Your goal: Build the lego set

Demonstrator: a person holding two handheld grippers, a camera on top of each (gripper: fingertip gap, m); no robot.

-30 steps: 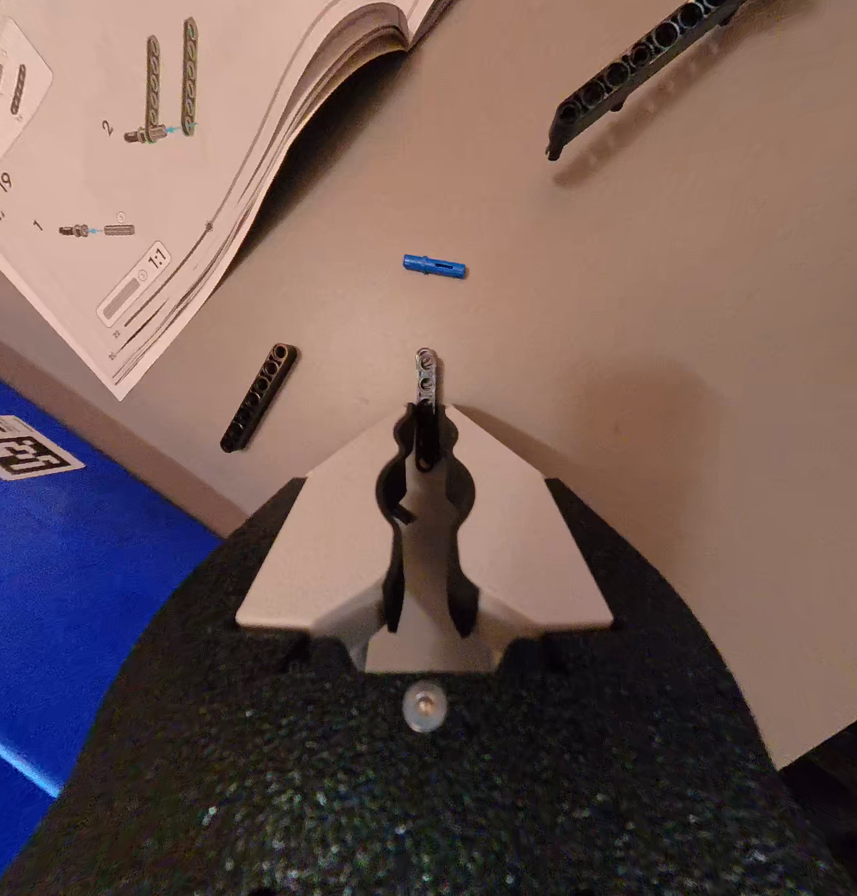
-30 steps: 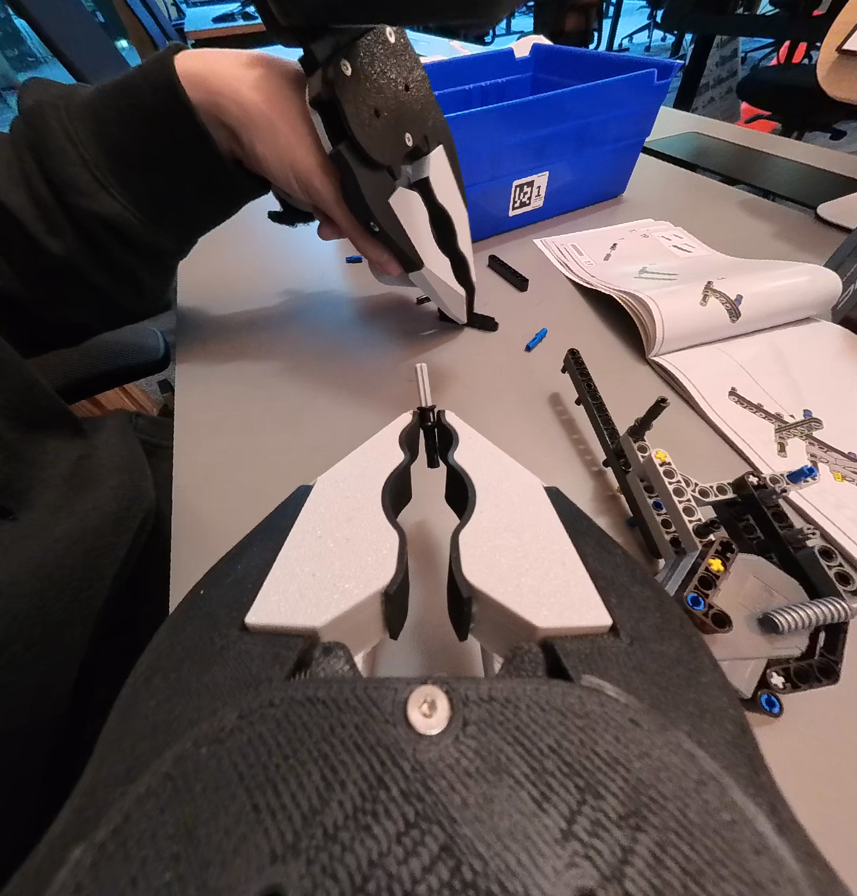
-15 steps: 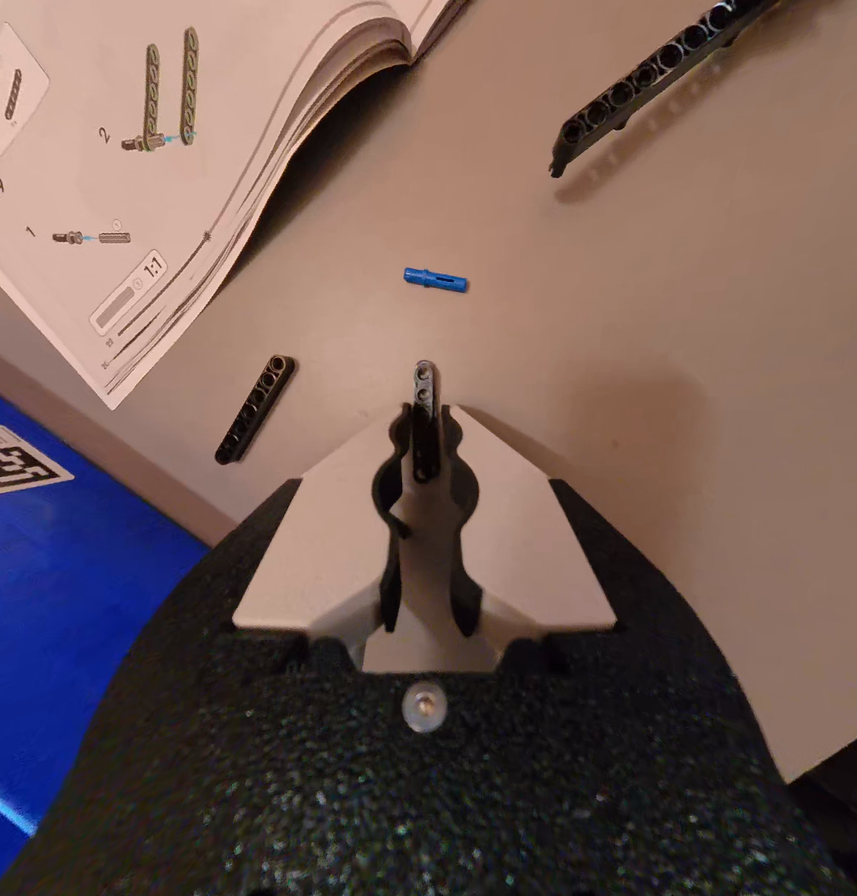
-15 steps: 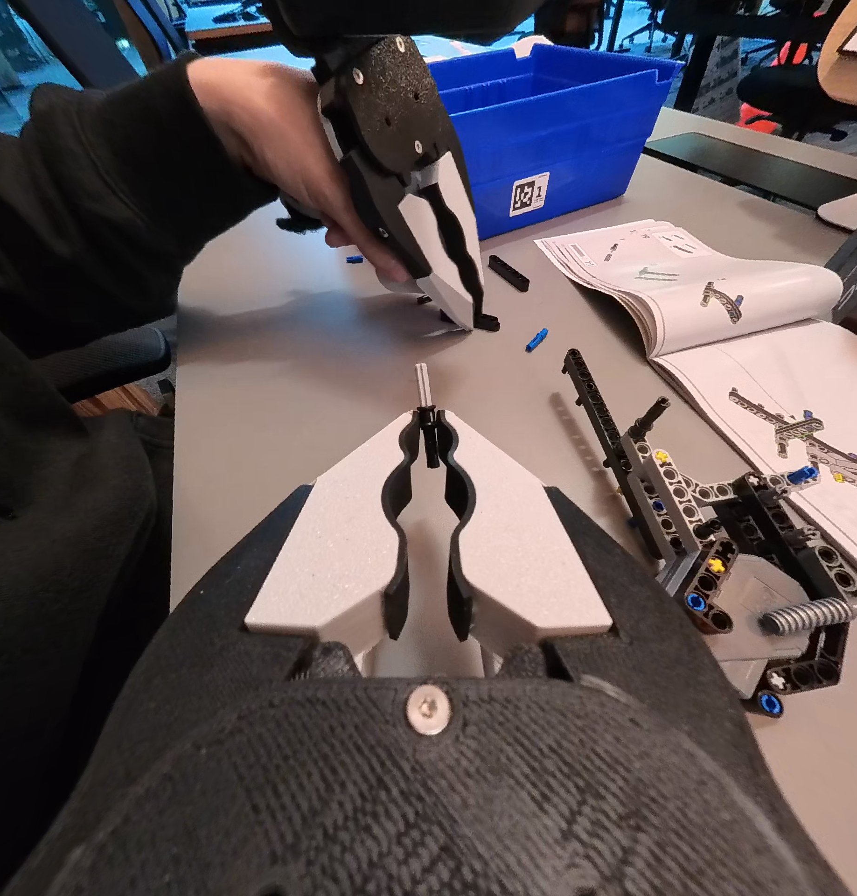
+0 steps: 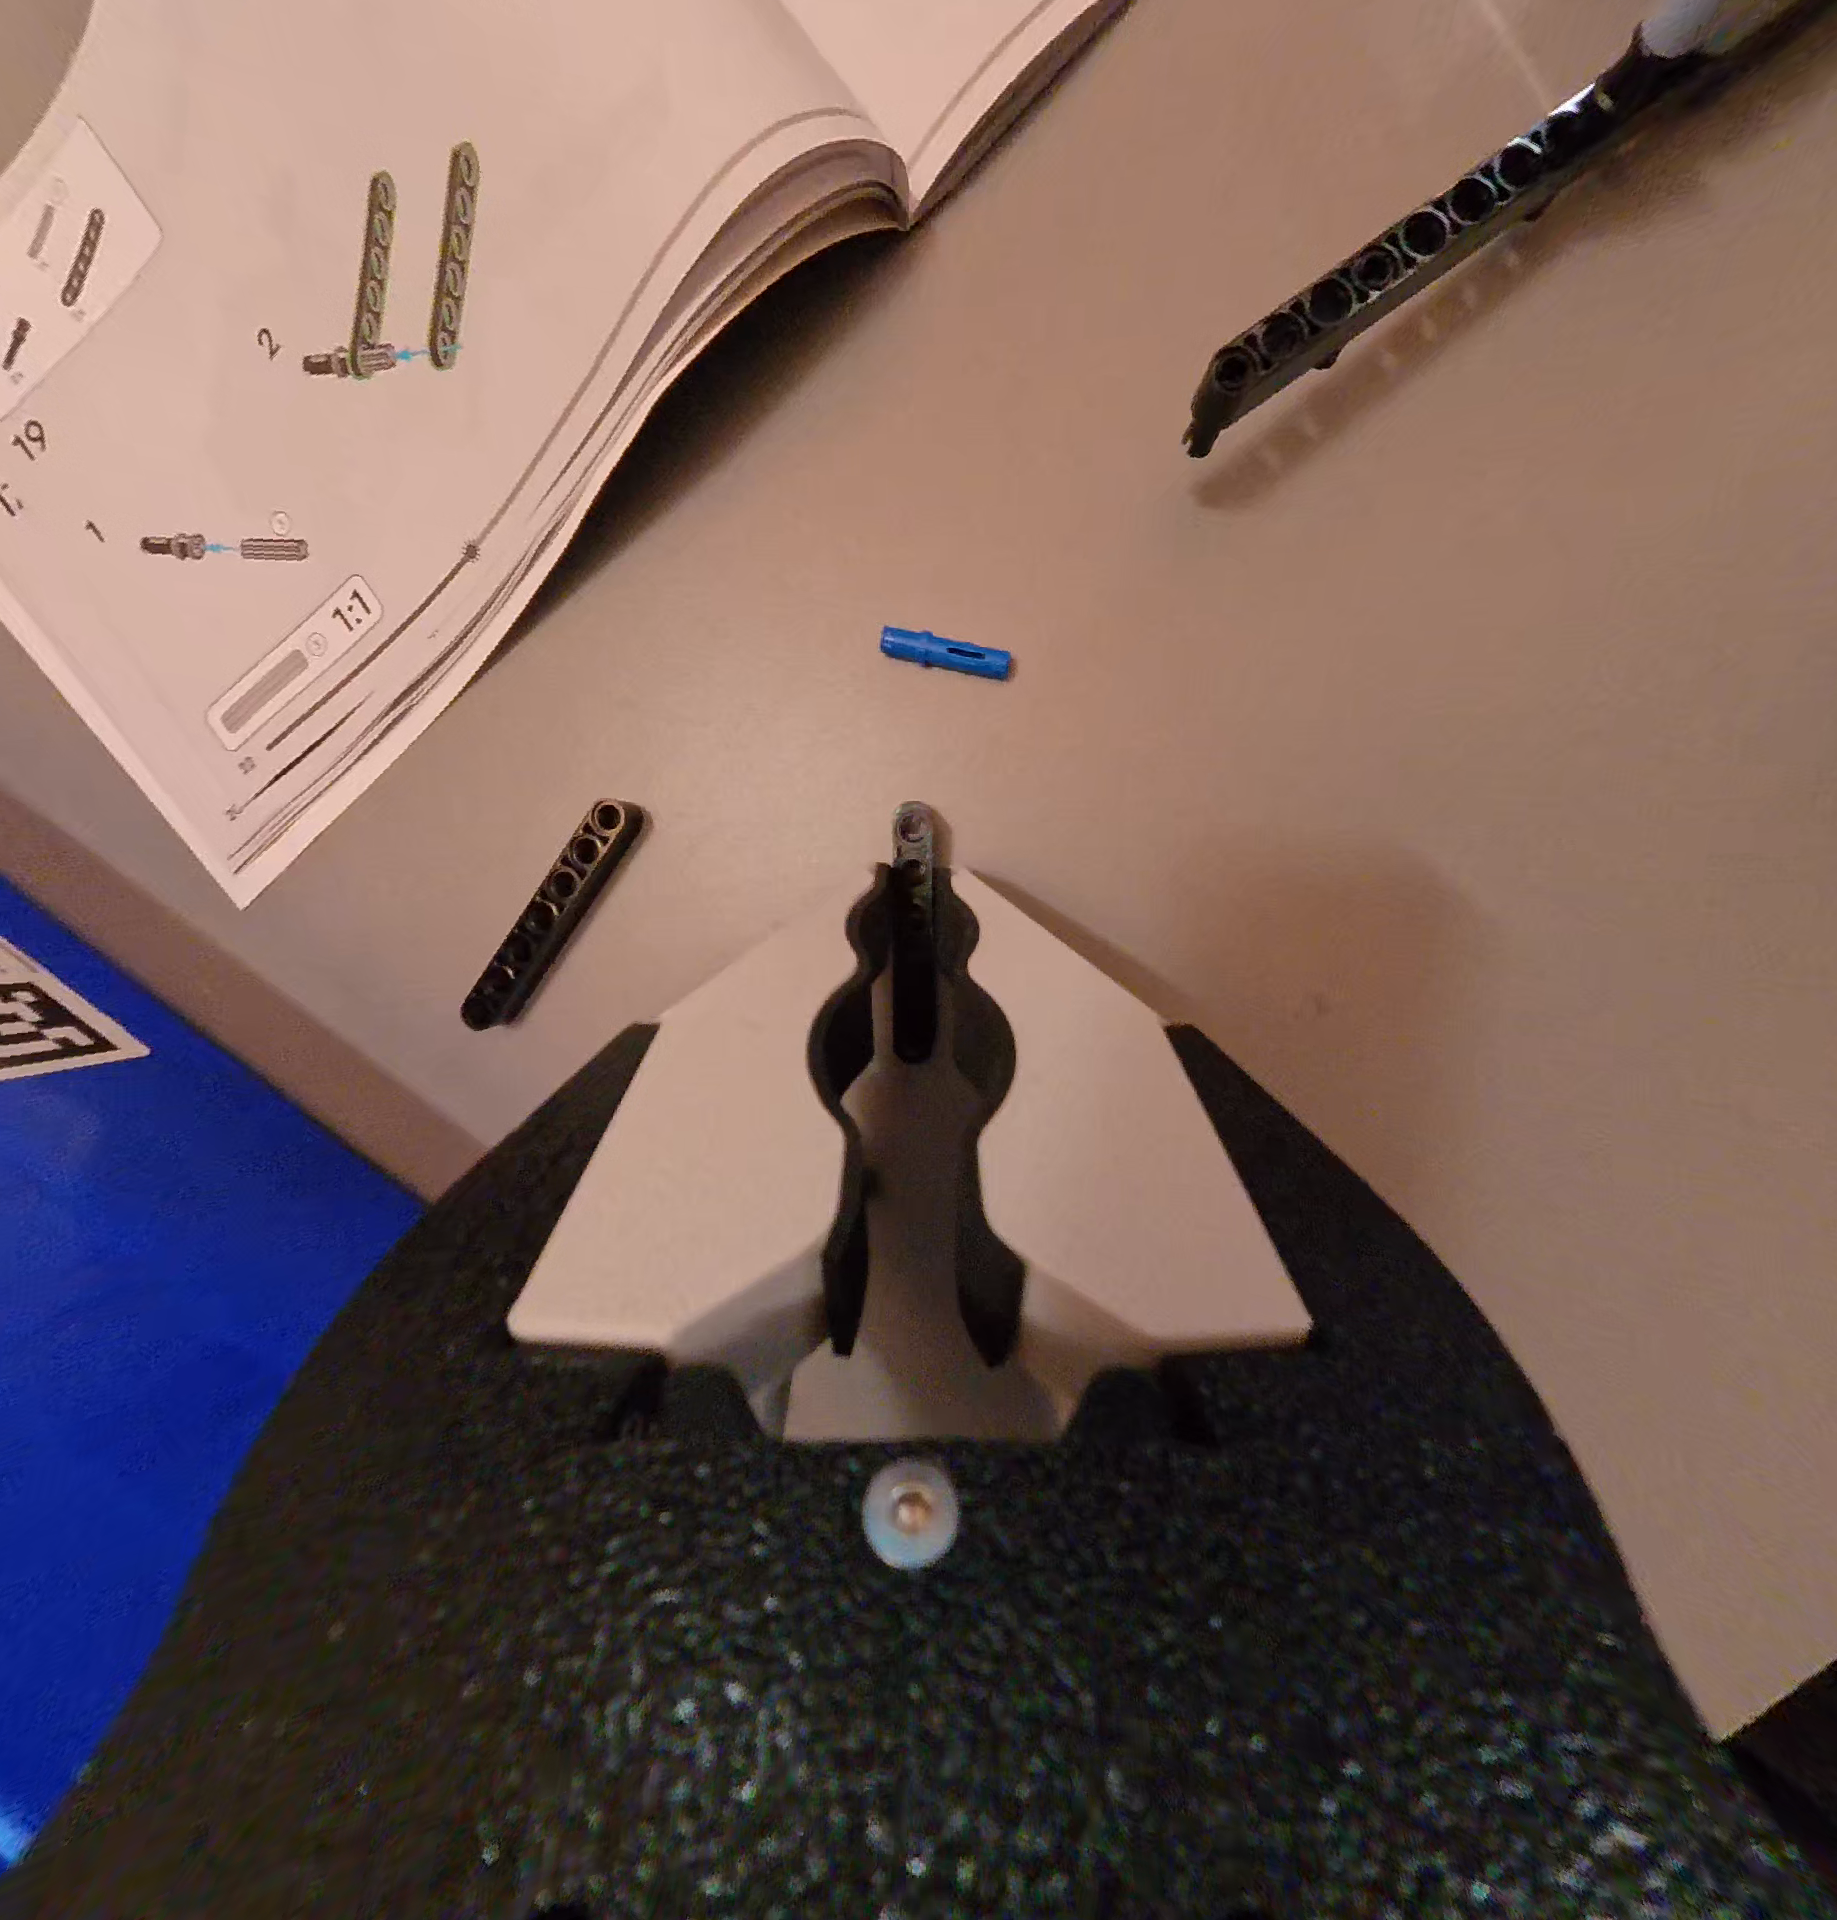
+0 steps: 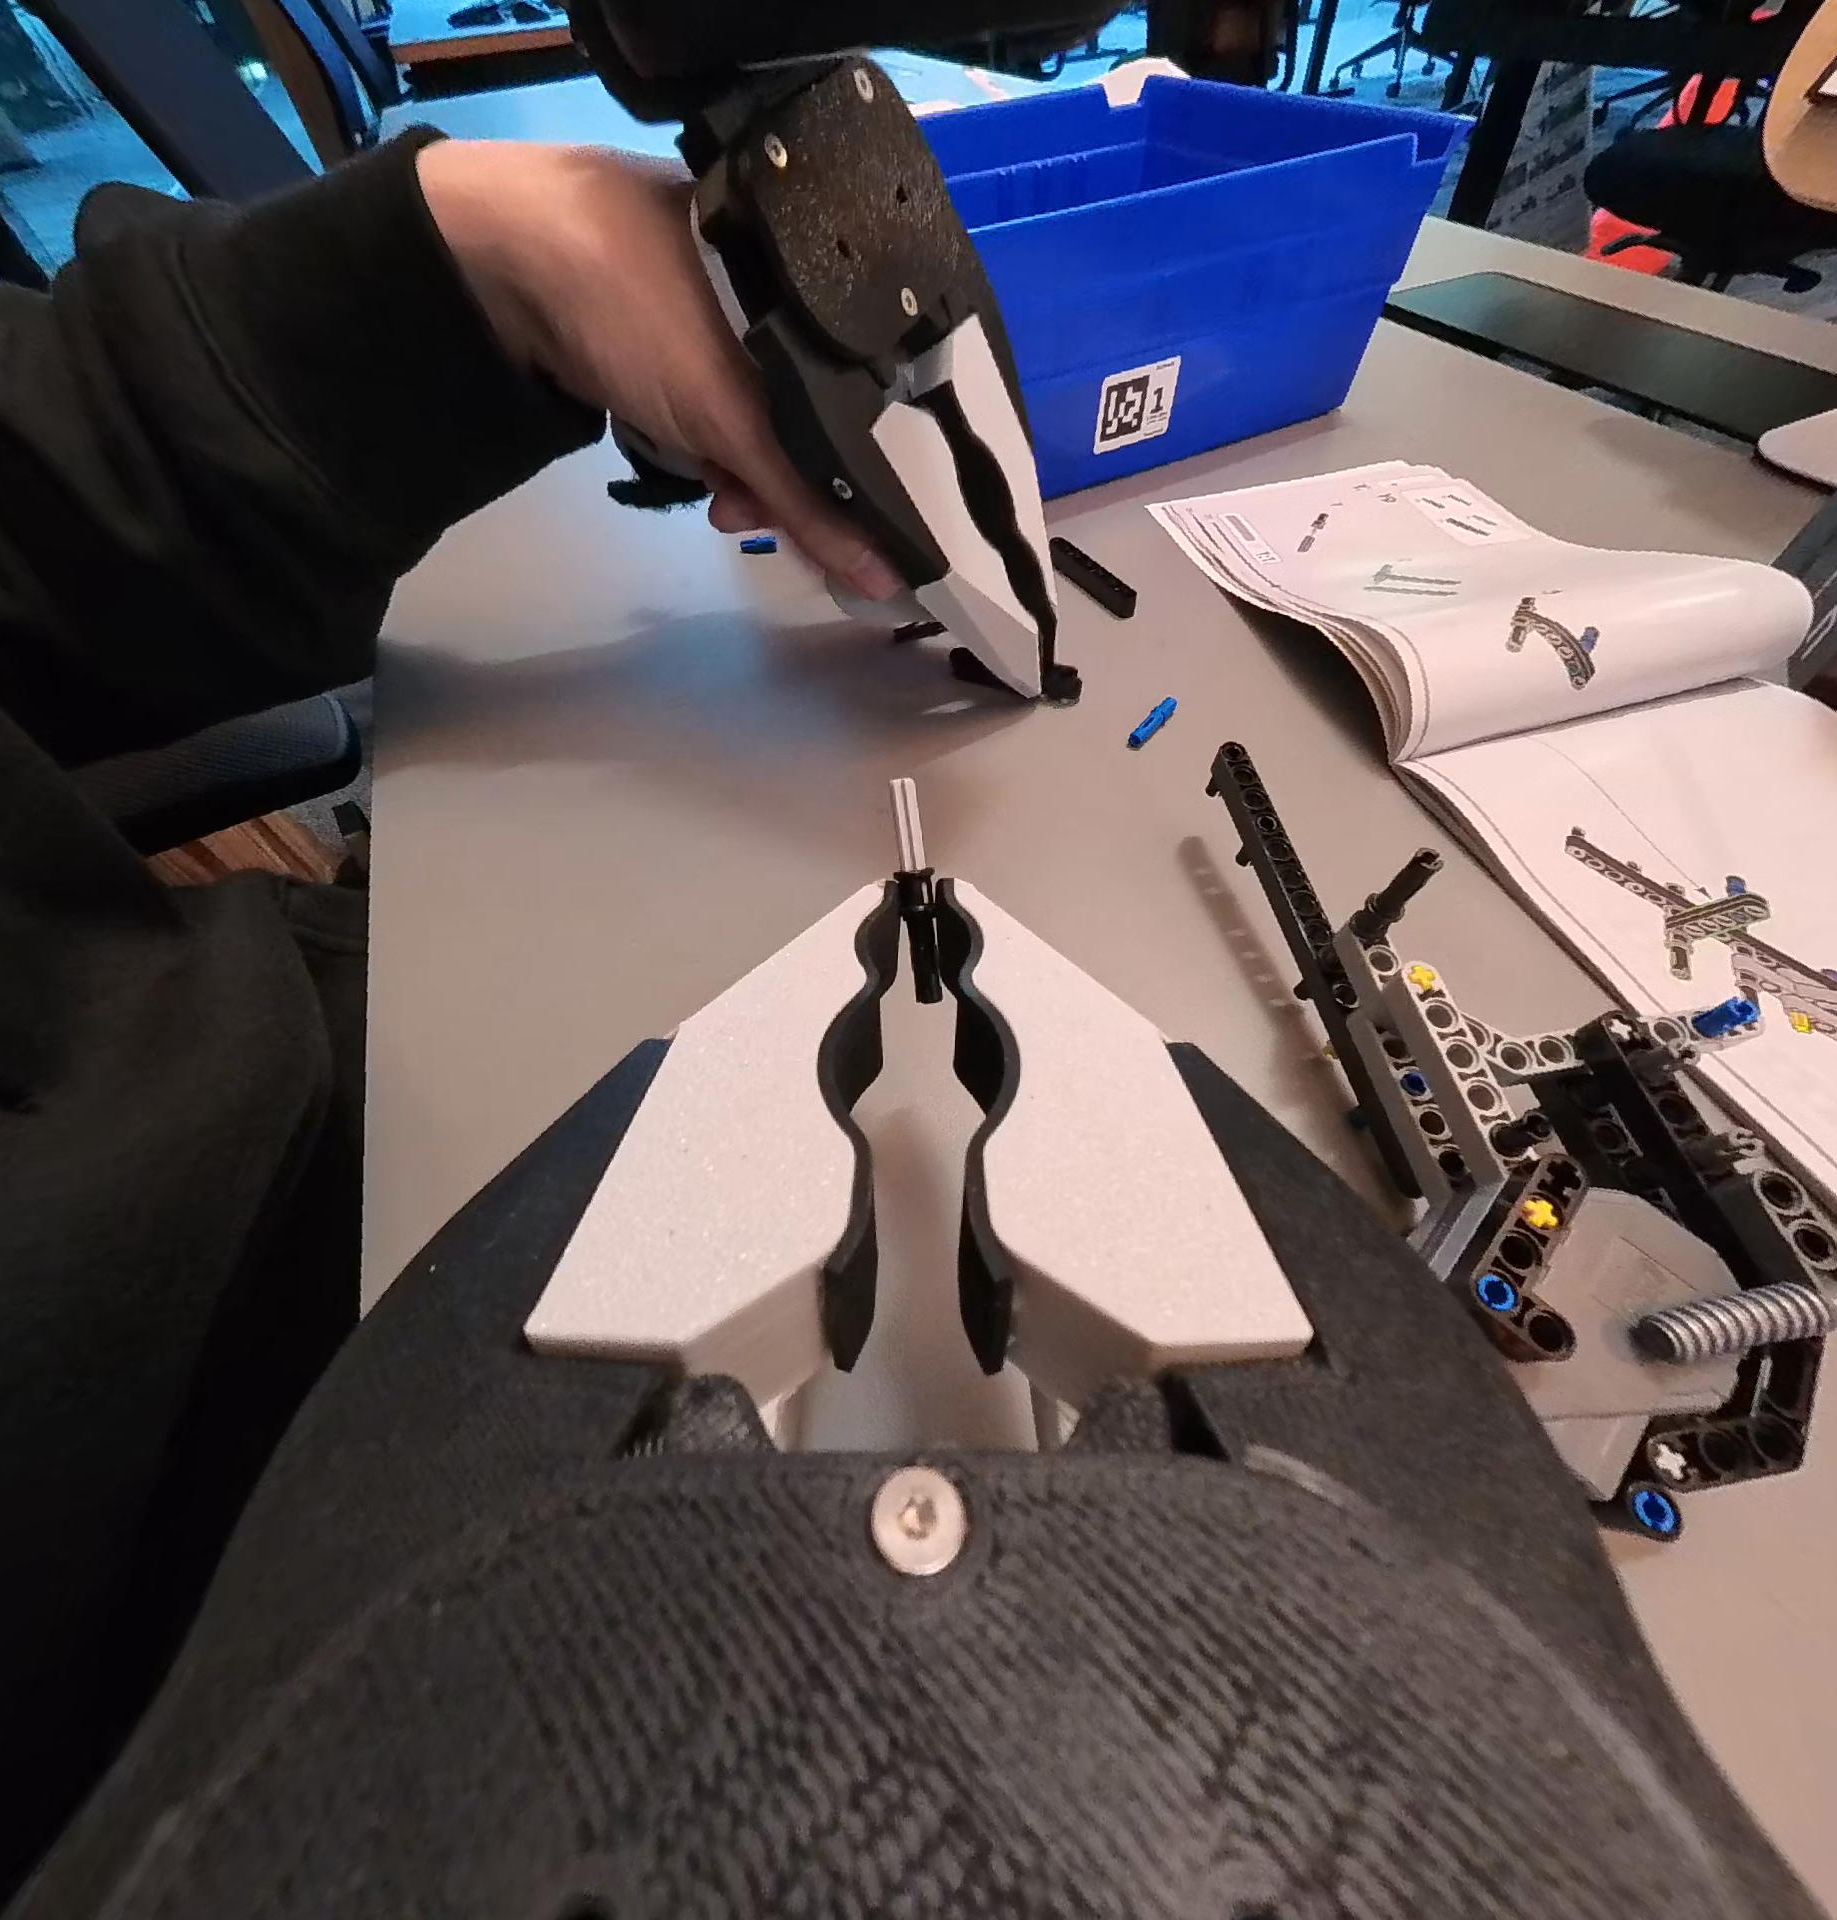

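Here, the left tongs [image 5: 916,883] clamp a black beam [image 5: 914,935]; the right tongs [image 6: 919,899] grip a pin-and-rod piece [image 6: 914,894]. Joining seemingly comes next. Another beam [image 5: 552,914] lies at ten o'clock.

grey table [image 6: 633,935] | on it: blue bin [image 6: 1205,270], open manual [image 6: 1516,603], blue pin [image 5: 945,655], black beam [image 5: 552,914]

An office or lab workspace: behind the grey table [image 6: 633,935] stand office chairs [image 6: 1672,177] and further desks; a blue bin [image 6: 1205,260] with a marker tag sits on it.
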